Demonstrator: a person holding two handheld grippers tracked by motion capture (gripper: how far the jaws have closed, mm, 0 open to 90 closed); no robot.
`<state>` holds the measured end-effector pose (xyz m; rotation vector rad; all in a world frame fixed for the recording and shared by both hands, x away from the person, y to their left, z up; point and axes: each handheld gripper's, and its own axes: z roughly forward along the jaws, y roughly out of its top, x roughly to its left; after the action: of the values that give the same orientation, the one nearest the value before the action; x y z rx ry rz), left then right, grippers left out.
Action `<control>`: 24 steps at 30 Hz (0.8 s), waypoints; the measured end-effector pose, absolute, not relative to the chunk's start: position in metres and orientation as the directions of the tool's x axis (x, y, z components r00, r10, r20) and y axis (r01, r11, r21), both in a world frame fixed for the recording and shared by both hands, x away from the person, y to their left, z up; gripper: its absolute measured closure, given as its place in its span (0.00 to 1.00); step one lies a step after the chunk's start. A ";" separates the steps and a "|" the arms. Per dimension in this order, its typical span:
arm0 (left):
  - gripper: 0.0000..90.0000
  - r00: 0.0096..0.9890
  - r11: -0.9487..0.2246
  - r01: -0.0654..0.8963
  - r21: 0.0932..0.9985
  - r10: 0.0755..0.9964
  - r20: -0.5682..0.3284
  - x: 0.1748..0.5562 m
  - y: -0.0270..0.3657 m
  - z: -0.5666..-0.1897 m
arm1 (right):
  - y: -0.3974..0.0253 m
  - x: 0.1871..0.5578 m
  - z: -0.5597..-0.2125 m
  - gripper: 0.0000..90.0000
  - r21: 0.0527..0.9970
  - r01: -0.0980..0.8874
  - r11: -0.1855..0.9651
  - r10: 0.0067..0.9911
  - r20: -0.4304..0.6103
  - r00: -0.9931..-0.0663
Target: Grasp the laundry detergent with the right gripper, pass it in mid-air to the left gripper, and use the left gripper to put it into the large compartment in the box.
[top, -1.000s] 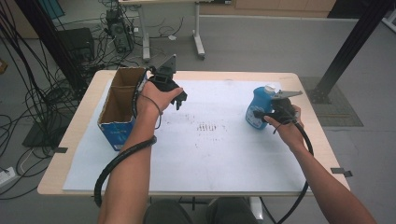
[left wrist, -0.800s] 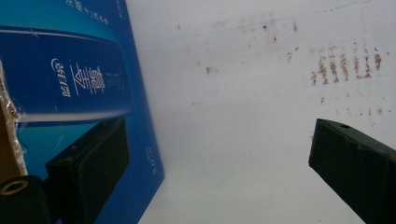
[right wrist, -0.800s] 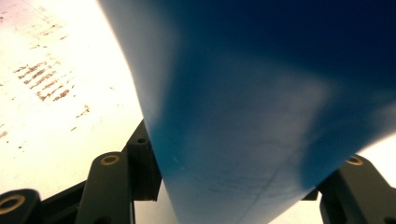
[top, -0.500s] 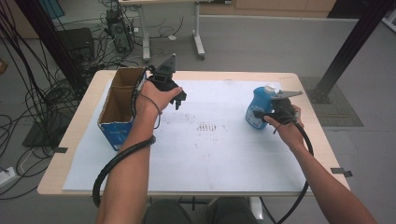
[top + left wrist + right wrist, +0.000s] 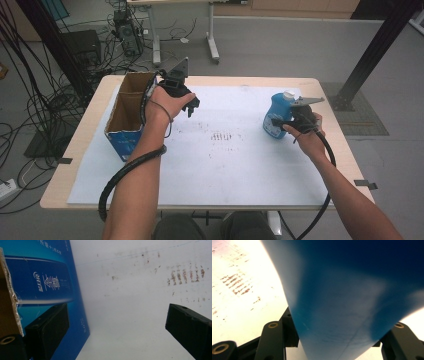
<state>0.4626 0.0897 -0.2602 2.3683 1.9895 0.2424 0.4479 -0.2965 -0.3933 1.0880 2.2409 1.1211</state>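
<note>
Blue plastic bottle (image 5: 276,117) with a white cap stands upright on the right part of the white sheet (image 5: 240,165) that covers the wooden table (image 5: 75,165). Right gripper (image 5: 280,121) is at the bottle's side, held by the person's right hand (image 5: 306,135); in the right gripper view the bottle's blue body (image 5: 352,302) runs down between the two black jaws, one jaw on each side and close against it, so the gripper is closed on the bottle. Whether the bottle's base rests on the sheet or is just clear of it cannot be told. Left gripper (image 5: 192,107) sits near the table's rear left, in the left hand (image 5: 167,102), just beside the open cardboard box (image 5: 125,117). Left gripper view: jaws spread wide, nothing between them but bare sheet; one jaw lies close to the box's blue printed side (image 5: 50,282), contact uncertain. Box stands on the left edge of the sheet, brown inside, blue outside, top open. A patch of small brownish marks (image 5: 222,137) lies on the sheet between the two grippers. Bottle and box are well apart. Black cables trail from both grippers along the forearms.
</note>
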 end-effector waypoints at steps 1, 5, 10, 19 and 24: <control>0.06 0.170 -0.181 0.975 0.126 0.981 0.094 0.463 0.090 -0.260 | -0.296 0.448 -0.393 0.49 0.804 0.463 0.373 0.790 -0.013 -0.613; 0.06 0.171 -0.182 0.975 0.131 0.981 0.092 0.462 0.089 -0.259 | -0.296 0.448 -0.393 0.50 0.803 0.463 0.375 0.790 -0.014 -0.614; 0.06 0.179 -0.190 0.973 0.129 0.980 0.088 0.461 0.090 -0.259 | -0.296 0.448 -0.393 0.50 0.803 0.464 0.375 0.790 -0.015 -0.613; 0.06 0.189 -0.198 0.972 0.129 0.979 0.080 0.457 0.095 -0.256 | -0.296 0.448 -0.393 0.50 0.804 0.463 0.374 0.789 -0.014 -0.614; 0.06 0.212 -0.220 0.967 0.130 0.974 0.076 0.454 0.092 -0.252 | -0.297 0.448 -0.393 0.50 0.804 0.463 0.374 0.788 -0.013 -0.615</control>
<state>0.4542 0.0916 -0.2522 2.4029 1.9273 0.2177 0.4480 -0.2968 -0.3932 1.0865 2.2438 1.1219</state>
